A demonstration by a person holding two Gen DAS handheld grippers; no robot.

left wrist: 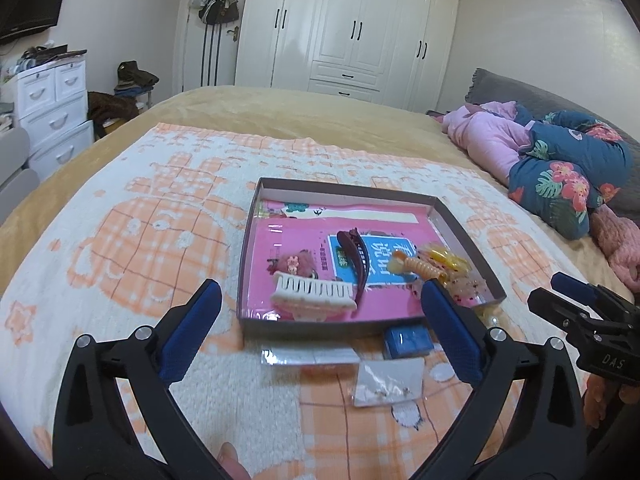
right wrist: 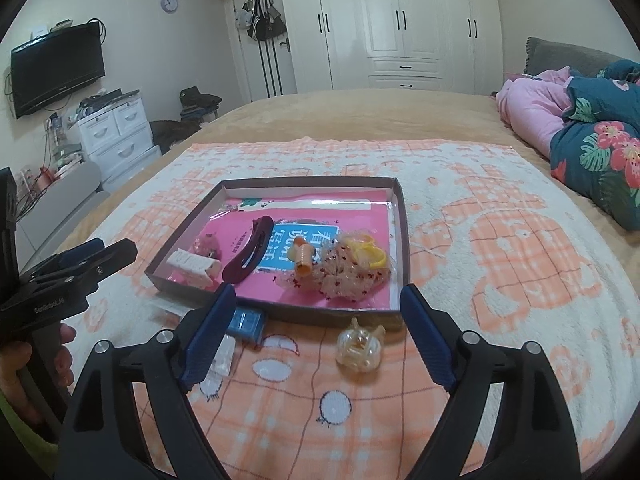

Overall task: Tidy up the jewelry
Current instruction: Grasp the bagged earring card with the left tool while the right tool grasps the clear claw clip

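Note:
A shallow brown tray with a pink lining lies on the towel. In it are a white comb clip, a dark maroon hair clip, an orange clip and a speckled mesh bundle with yellow rings. My left gripper hovers open before the tray's near edge, nothing between its fingers. My right gripper is open too, empty, over the tray's near rim. On the towel in front lie a clear bead pouch, a small blue box and a clear earring bag.
An orange-and-white towel covers the bed. Pink and floral bedding is heaped at the right. White drawers and a wall television stand left, wardrobes behind. Each gripper shows at the edge of the other's view.

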